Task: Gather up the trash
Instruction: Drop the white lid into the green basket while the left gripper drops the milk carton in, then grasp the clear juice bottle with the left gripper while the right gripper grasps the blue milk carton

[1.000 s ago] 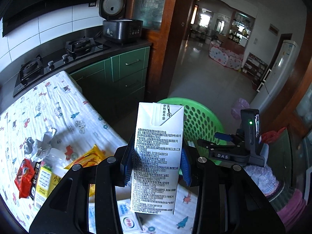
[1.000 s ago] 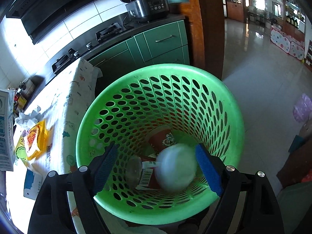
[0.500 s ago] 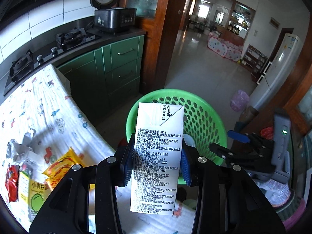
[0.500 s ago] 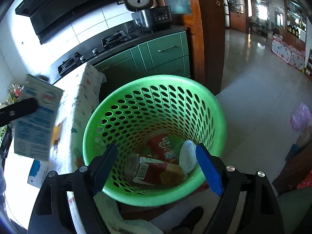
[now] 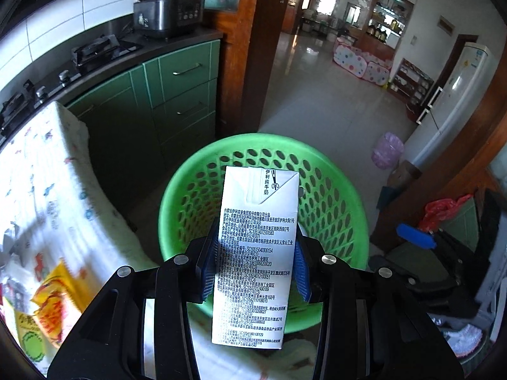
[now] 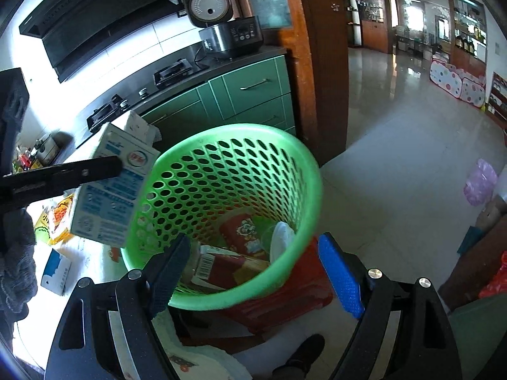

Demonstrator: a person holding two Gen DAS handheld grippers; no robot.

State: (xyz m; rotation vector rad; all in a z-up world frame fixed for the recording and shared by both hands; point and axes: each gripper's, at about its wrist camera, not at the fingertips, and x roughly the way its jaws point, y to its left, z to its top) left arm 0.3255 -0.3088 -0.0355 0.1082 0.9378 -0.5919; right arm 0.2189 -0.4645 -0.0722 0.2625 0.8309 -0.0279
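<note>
A white milk carton [image 5: 256, 253] with black print stands upright between the blue pads of my left gripper [image 5: 256, 269], which is shut on it. Past it opens the green perforated basket [image 5: 190, 183]. In the right wrist view the carton [image 6: 107, 202] hangs just outside the left rim of the basket [image 6: 221, 133], above the table edge, held by a left finger [image 6: 63, 174]. My right gripper [image 6: 255, 269] stands open and empty above the basket's near rim. Inside lie a red cup [image 6: 244, 231], a white lid [image 6: 282, 240] and a labelled bottle [image 6: 215, 266].
The table under a patterned cloth [image 5: 47, 174] carries yellow snack wrappers [image 5: 54, 300] and a white and blue box [image 6: 57, 272]. The basket sits on a red stool [image 6: 285, 300]. Green cabinets [image 5: 183, 95] stand behind, with tiled floor to the right.
My left gripper has carried the carton off the table towards the basket and lower. The right gripper has drawn back and up from inside the basket's mouth.
</note>
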